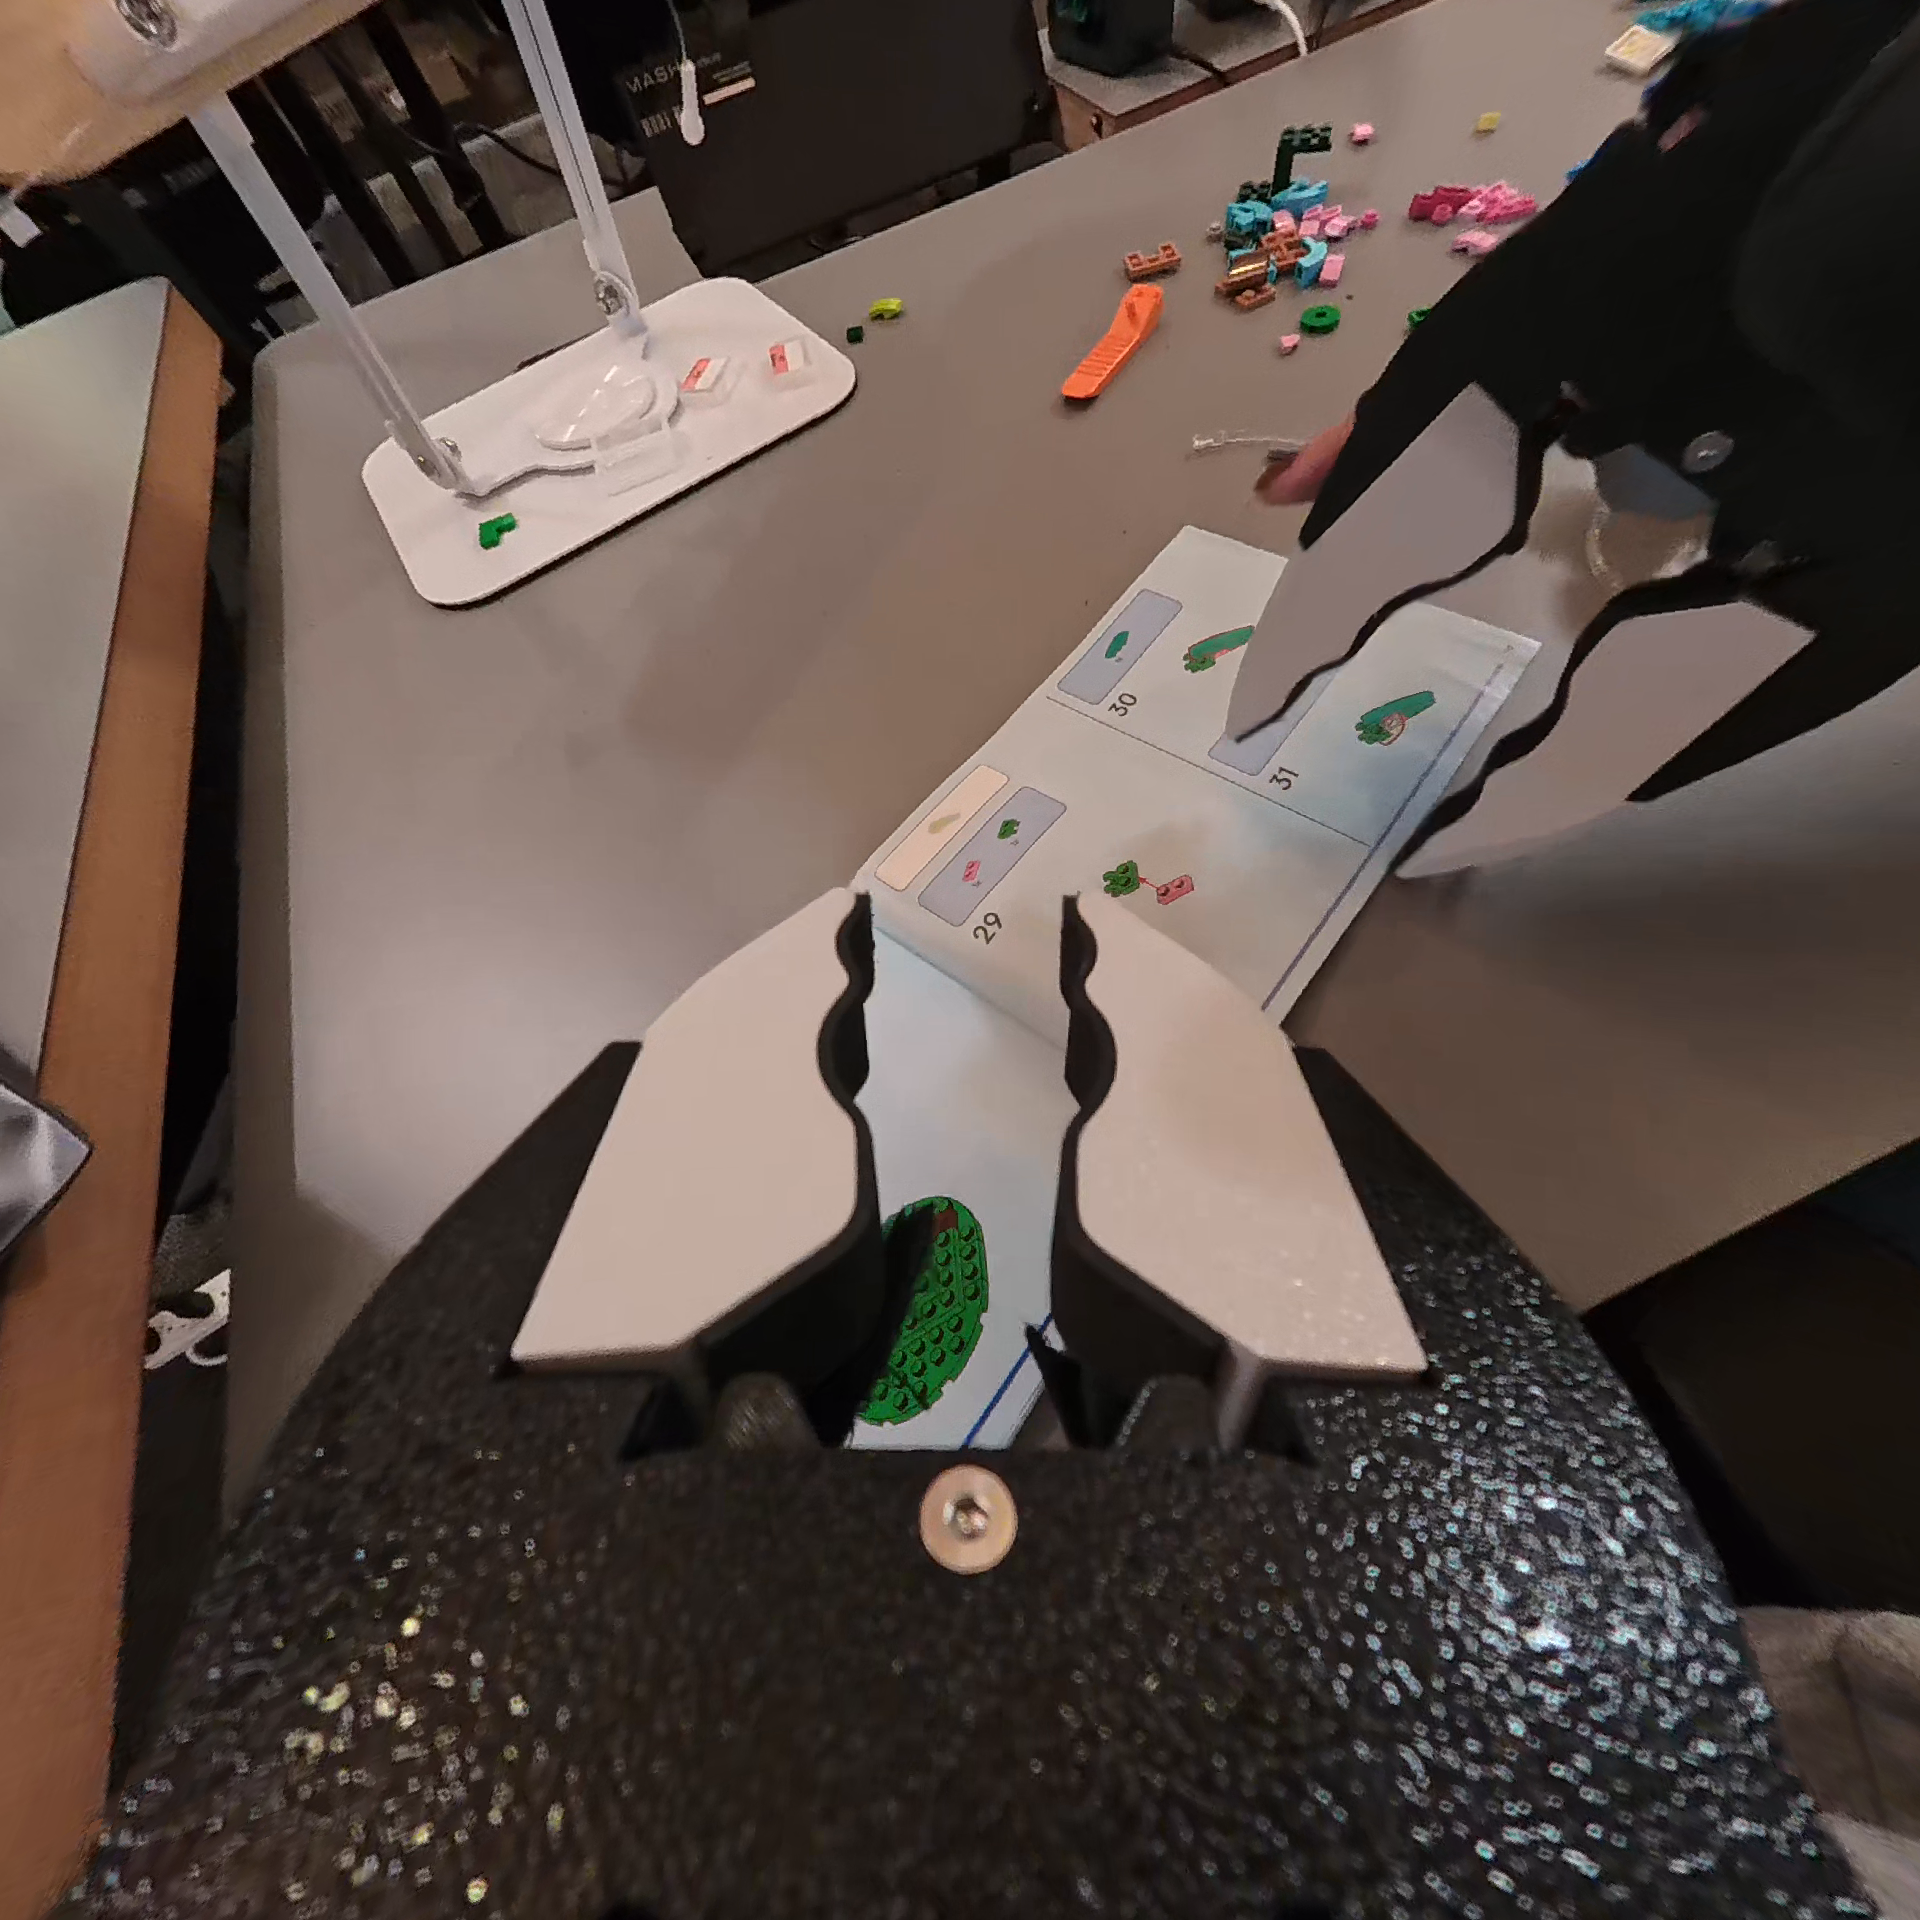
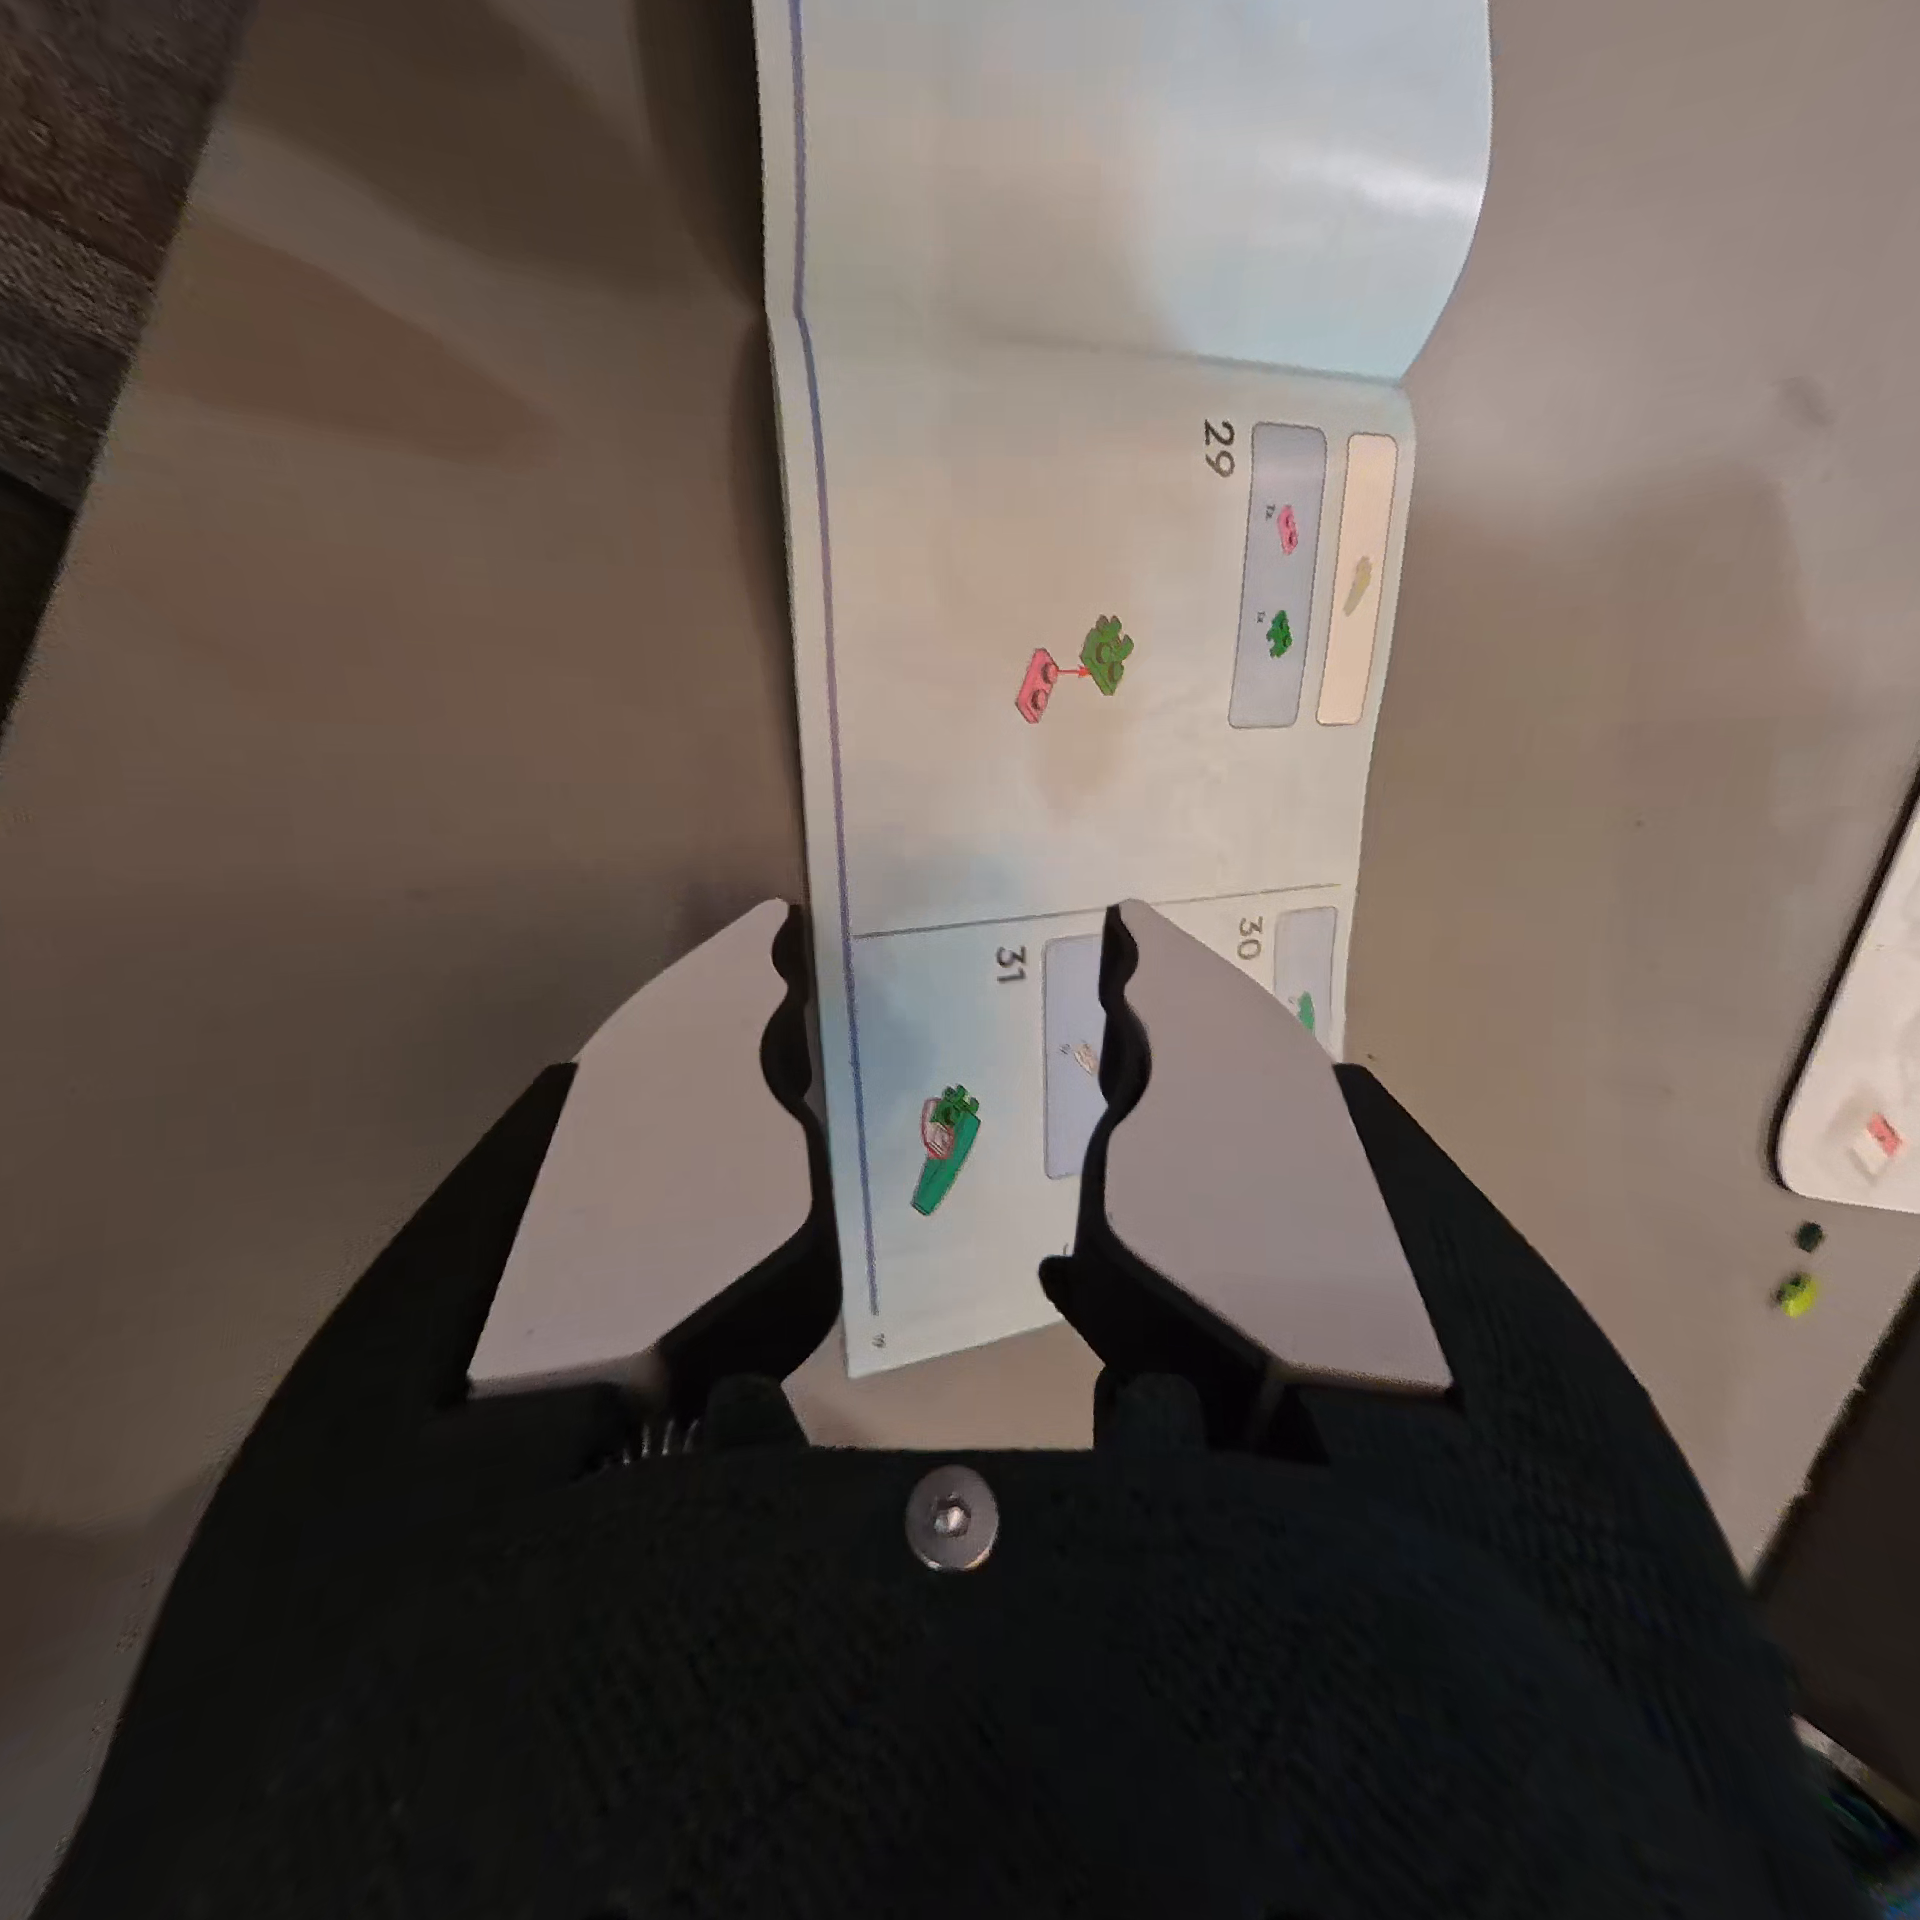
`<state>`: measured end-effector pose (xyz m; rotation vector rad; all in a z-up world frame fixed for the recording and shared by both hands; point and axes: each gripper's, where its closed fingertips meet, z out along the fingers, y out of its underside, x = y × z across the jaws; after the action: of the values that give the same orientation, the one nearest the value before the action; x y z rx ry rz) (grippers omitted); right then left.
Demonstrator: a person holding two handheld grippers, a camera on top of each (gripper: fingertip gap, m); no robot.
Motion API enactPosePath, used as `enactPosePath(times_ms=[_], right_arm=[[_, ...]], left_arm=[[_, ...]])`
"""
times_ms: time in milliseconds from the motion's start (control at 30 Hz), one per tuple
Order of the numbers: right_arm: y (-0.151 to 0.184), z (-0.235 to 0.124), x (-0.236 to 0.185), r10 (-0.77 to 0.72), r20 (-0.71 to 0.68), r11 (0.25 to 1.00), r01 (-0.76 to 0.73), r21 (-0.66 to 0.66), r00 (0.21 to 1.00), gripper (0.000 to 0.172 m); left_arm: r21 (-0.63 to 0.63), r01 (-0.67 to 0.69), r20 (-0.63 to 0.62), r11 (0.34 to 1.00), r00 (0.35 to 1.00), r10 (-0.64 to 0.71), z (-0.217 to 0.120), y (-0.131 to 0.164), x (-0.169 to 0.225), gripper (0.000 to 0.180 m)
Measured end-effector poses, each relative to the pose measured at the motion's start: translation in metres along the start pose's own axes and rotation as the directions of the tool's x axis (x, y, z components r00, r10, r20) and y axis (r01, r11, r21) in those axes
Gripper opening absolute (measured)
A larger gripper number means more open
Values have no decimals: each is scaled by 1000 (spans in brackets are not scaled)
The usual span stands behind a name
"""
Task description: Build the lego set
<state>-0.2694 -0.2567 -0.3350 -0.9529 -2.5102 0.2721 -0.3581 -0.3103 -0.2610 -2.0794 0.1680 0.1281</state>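
Two grippers of mine hang over the open instruction booklet [image 1: 1195,821] lying on the grey table [image 1: 582,790]. My left gripper [image 1: 966,909] has its fingers spread with nothing between them, poised above the booklet's near pages beside the fold. My right gripper [image 2: 951,920] is spread wider, also bare, over the booklet's far end; one fingertip [image 1: 1252,717] is down at the printed page, though whether it touches the paper I cannot tell. A white lamp base [image 1: 613,436] stands well apart to the left with a small green brick [image 1: 496,530] on it. Beyond the booklet lie an orange brick separator [image 1: 1112,343] and a scattered heap of pink, blue, brown and green bricks [image 1: 1283,244]. A curled blank page [image 2: 1143,187] rises at the booklet's other end in the right wrist view.
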Motion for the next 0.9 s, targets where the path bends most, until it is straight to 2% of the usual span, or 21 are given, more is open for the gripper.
enactPosePath(times_ms=[200, 333, 433, 567, 900], right_arm=[[1, -10, 12, -10, -73, 999, 12, 32, 997, 49], [-4, -7, -8, 62, 70, 995, -67, 70, 996, 52], [-2, 1, -8, 44, 53, 997, -47, 58, 998, 52], [-6, 3, -7, 85, 74, 992, -91, 83, 994, 51], [-7, 1, 8, 0, -75, 995, 8, 101, 997, 42]], left_arm=[[16, 89, -94, 996, 992, -87, 4, 0, 8, 37], [-21, 75, -82, 997, 994, -76, 7, 5, 7, 37], [-20, 69, -89, 997, 994, -70, 8, 4, 9, 37], [-16, 70, -90, 997, 993, -71, 7, 3, 8, 36], [-43, 75, -117, 996, 990, -80, 12, 6, 13, 35]])
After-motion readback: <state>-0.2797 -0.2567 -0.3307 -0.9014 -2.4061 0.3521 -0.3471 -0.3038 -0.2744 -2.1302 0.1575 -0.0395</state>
